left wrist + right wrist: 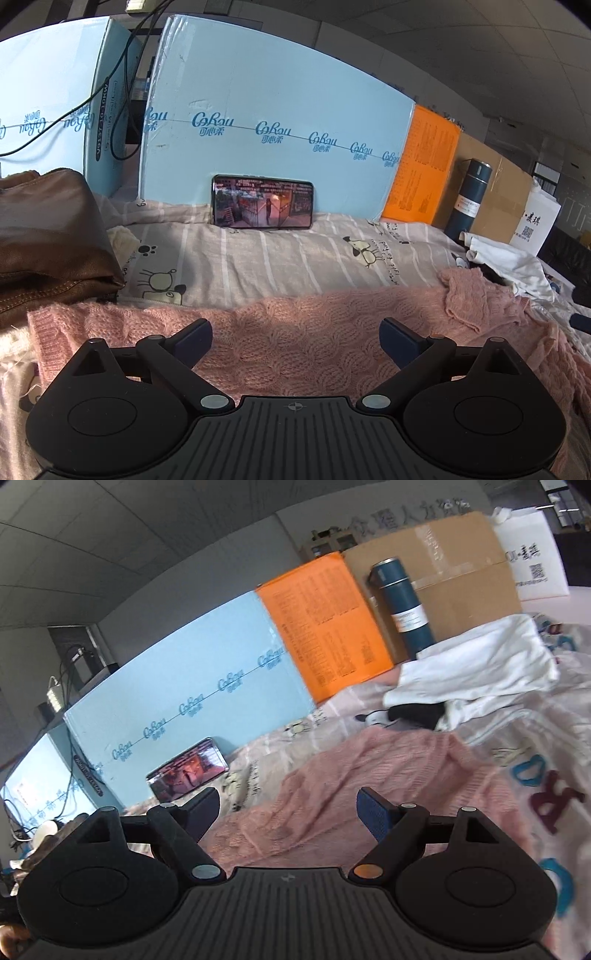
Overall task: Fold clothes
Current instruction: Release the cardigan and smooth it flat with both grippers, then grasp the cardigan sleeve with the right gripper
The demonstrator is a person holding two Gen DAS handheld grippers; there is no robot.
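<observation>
The pink knit sweater lies spread on the printed bedsheet, its long axis running side to side across the left wrist view, with one crumpled part, perhaps a sleeve, thrown up at its end nearer the white garment. Its near edge passes directly under the left gripper, whose jaws stand wide apart and hold nothing; the knit fills the gap between them. The right gripper is likewise wide open and empty, over the sweater's other end, with the cloth running away ahead and to its right. Both are about equally close, each at its own end.

Whether the sweater is flat for folding or already partly folded over, I cannot tell; the surface looks single-layered but rumpled.

The left view alone shows the brown garment beside the sweater's left end. The right view alone shows the sheet beyond the sweater's right edge.
</observation>
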